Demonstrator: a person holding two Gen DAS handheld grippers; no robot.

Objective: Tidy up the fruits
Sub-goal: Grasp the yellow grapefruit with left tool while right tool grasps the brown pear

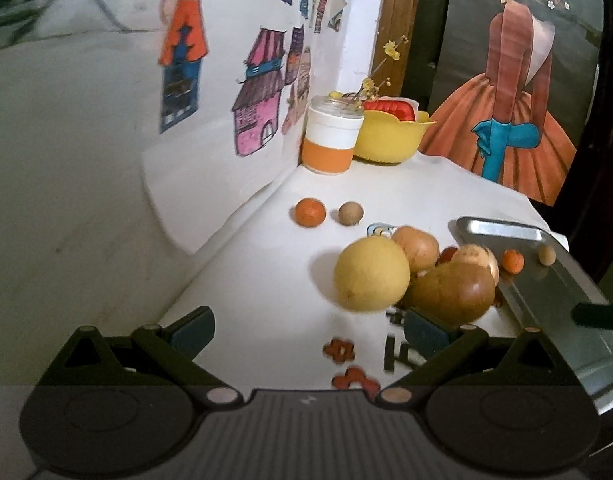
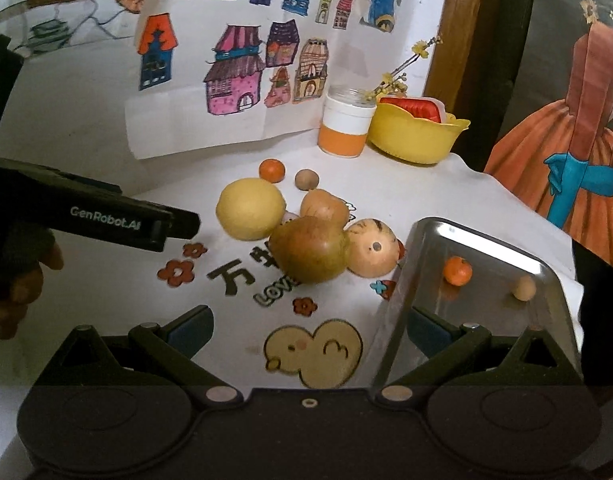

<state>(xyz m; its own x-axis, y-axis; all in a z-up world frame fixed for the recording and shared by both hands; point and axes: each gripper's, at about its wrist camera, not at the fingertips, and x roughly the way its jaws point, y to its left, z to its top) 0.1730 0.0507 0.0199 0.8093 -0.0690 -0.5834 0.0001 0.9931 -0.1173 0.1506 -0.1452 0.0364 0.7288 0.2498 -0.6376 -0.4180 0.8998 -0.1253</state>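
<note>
Two small fruits already lie in the metal tray (image 2: 482, 240) at right. The yellow citrus (image 2: 250, 208) sits left of the pear (image 2: 310, 248), mid-table; round, firm, probably heavy: grasp across its widest part. Left gripper (image 1: 306, 332) and right gripper (image 2: 306, 332) both gape, empty.

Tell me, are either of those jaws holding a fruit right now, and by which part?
Nothing is held. The left gripper and right gripper both stand open over the table, with no fruit between their jaws; the yellow fruit lies free on the cloth.
</note>
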